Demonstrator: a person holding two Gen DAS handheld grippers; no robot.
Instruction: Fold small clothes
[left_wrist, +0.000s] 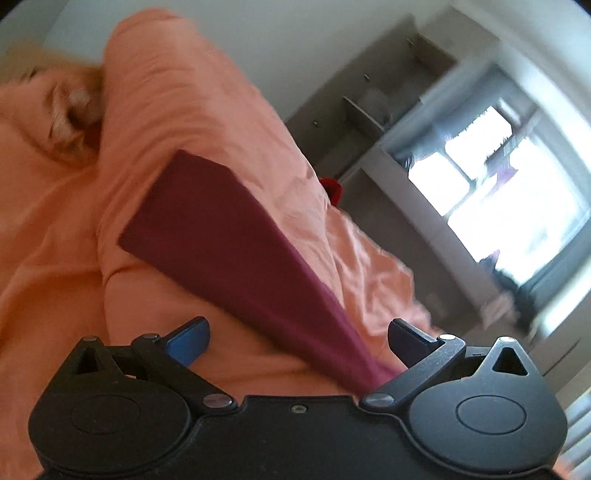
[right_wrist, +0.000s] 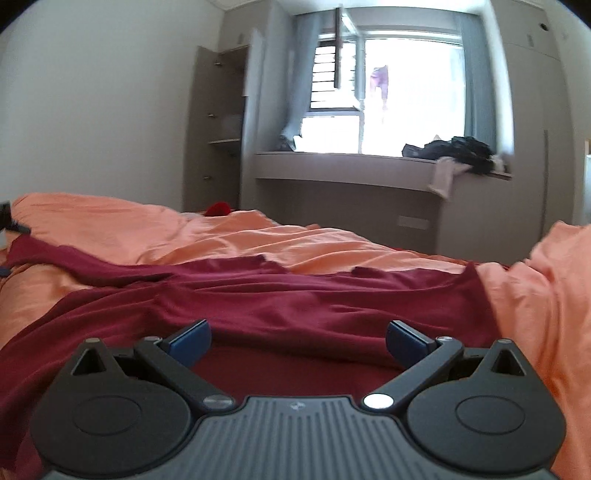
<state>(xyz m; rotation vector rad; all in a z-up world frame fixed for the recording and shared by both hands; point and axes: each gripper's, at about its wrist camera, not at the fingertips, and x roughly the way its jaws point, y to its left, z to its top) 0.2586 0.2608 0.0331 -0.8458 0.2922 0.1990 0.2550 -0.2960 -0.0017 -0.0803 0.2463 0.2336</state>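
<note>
A dark red garment (right_wrist: 295, 295) lies spread and wrinkled on the orange bedsheet (right_wrist: 258, 240). My right gripper (right_wrist: 298, 341) is open, low over the garment's near part, its blue-padded fingers wide apart with nothing between them. In the left wrist view a long strip of the same red garment (left_wrist: 229, 236) runs across the orange sheet (left_wrist: 55, 258) and passes under the gripper body near the right finger. My left gripper (left_wrist: 298, 341) is open and holds nothing. The left view is tilted and blurred.
A blurred pale furry shape (left_wrist: 70, 110) lies on the sheet at the upper left. A small red object (right_wrist: 219, 208) sits at the bed's far edge. Beyond are a window ledge (right_wrist: 351, 162) with a dark clothes pile (right_wrist: 458, 147) and an open wardrobe (right_wrist: 221, 129).
</note>
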